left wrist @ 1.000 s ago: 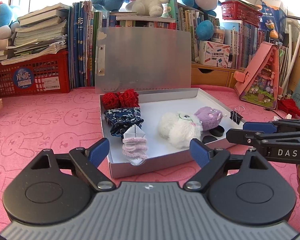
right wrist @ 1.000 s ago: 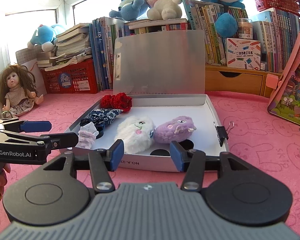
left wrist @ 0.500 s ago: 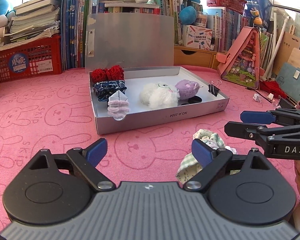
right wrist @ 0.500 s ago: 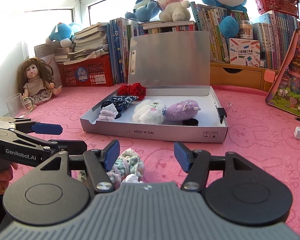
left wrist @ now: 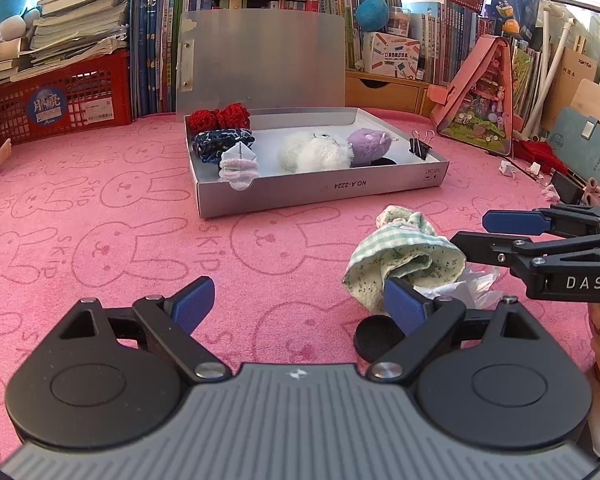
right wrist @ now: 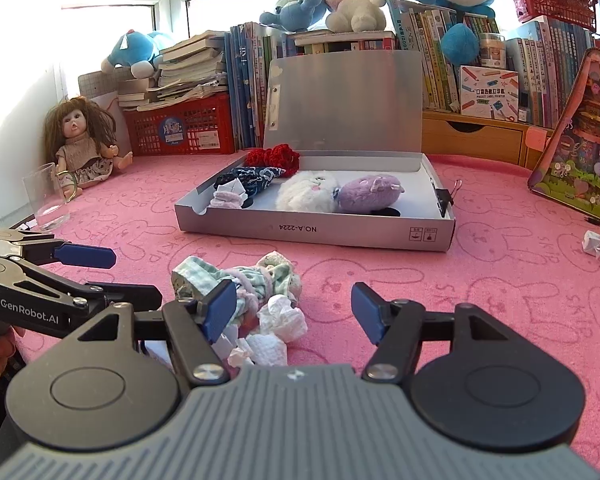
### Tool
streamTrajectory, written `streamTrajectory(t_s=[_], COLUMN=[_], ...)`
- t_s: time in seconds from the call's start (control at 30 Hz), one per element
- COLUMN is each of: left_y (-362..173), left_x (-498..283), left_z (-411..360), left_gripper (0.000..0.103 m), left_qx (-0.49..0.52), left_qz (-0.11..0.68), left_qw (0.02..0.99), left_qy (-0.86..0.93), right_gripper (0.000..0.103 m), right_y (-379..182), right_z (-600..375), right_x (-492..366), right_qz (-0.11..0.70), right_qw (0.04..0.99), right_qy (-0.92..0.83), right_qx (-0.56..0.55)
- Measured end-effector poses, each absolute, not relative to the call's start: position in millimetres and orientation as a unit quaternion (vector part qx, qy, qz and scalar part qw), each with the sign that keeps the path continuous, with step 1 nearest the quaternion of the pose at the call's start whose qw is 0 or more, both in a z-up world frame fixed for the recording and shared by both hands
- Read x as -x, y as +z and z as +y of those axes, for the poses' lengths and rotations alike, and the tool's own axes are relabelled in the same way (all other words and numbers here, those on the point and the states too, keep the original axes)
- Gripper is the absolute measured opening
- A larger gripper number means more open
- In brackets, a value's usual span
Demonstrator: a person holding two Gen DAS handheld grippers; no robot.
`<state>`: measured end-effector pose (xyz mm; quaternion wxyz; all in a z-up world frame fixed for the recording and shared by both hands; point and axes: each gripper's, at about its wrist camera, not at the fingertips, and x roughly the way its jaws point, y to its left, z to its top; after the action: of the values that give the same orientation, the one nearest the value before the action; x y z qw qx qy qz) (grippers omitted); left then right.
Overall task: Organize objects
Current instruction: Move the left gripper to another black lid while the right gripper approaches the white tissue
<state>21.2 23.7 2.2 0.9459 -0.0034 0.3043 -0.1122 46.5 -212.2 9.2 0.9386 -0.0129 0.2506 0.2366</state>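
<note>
Nearest to both cameras, a small heap lies on the pink mat [left wrist: 100, 208]: crumpled white tissue [right wrist: 278, 330], a black round disc [left wrist: 378, 338] and a green checked cloth [left wrist: 404, 258]. The right gripper [right wrist: 294, 310] has just been opening its jaws; nothing is pressed between them, though the heap sits at its left finger. The left gripper [left wrist: 296, 300] is held wide open and empty, beside the cloth. One item should be taken alone, probably the cloth, gripped at a thick fold so that tissue is not dragged along. Farther off, the open grey box [left wrist: 320, 190] already holds plush toys and fabric pieces; free floor remains at its right part.
</note>
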Motion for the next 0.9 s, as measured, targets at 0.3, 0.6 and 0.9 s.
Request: streamTrajectory(t_s=[0.3, 0.6, 0.9], left_y=[-17, -25, -23], left_x=[-11, -4, -8], left_z=[13, -4, 9], left_gripper=[0.097, 0.101, 0.1], left_qx=[-0.013, -0.048, -0.054], left_qz=[0.324, 0.304, 0.296], left_qw=[0.939, 0.945, 0.952], left_qy=[-0.114, -0.11, -0.065], right_gripper=[0.077, 0.078, 0.078], right_y=[-7, -21, -21], right_z=[-213, -205, -206], right_x=[-43, -40, -40], right_qz=[0.271, 0.28, 0.28], right_qw=[0.935, 0.932, 0.932], right_qy=[0.228, 0.229, 0.229], right_qx=[0.008, 0.018, 0.015])
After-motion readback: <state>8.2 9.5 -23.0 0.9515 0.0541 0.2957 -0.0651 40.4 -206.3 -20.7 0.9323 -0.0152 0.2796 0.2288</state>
